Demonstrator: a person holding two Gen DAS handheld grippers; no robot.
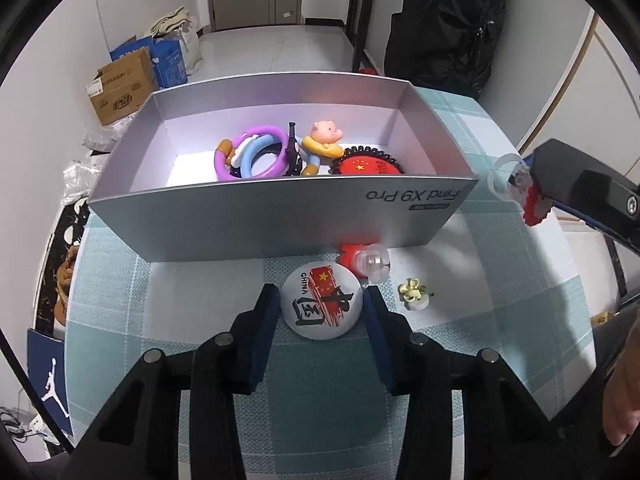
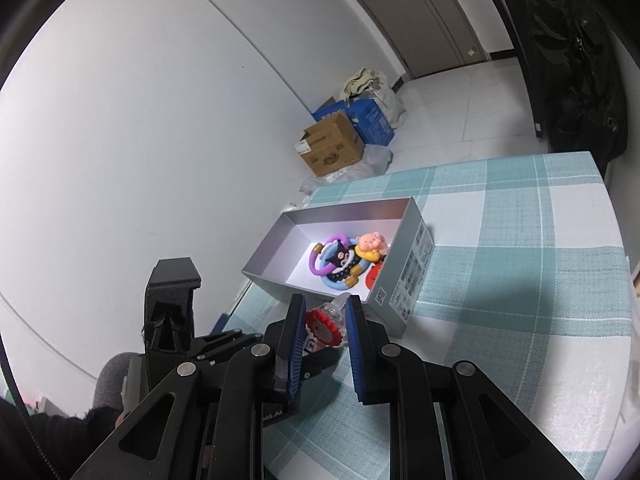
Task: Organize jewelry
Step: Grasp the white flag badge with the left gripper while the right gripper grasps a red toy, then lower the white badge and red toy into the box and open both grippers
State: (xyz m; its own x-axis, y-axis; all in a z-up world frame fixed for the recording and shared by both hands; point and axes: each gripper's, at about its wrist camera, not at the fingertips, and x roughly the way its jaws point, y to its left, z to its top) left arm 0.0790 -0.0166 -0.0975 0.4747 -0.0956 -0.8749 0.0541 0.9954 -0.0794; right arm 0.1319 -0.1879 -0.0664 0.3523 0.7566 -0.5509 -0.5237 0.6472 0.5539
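A grey box [image 1: 256, 216] on the checked tablecloth holds purple and blue rings [image 1: 256, 156], a pig figure [image 1: 322, 140] and a red flag badge [image 1: 366, 166]. My left gripper [image 1: 322, 308] is open, its jaws either side of a white round China badge [image 1: 322, 300] lying in front of the box. Beside it lie a red and clear ring toy [image 1: 366, 262] and a small yellow flower clip [image 1: 414, 294]. My right gripper [image 2: 322, 322] is shut on a second red and clear ring toy [image 2: 326, 324], held in the air near the box's right corner [image 1: 516, 190].
The checked tablecloth [image 2: 520, 264] covers the table, which ends just behind the box. Cardboard and blue boxes [image 1: 132, 80] stand on the floor at the left. A dark bag [image 1: 452, 28] hangs at the back right. A person's hand [image 1: 622, 400] shows at the right edge.
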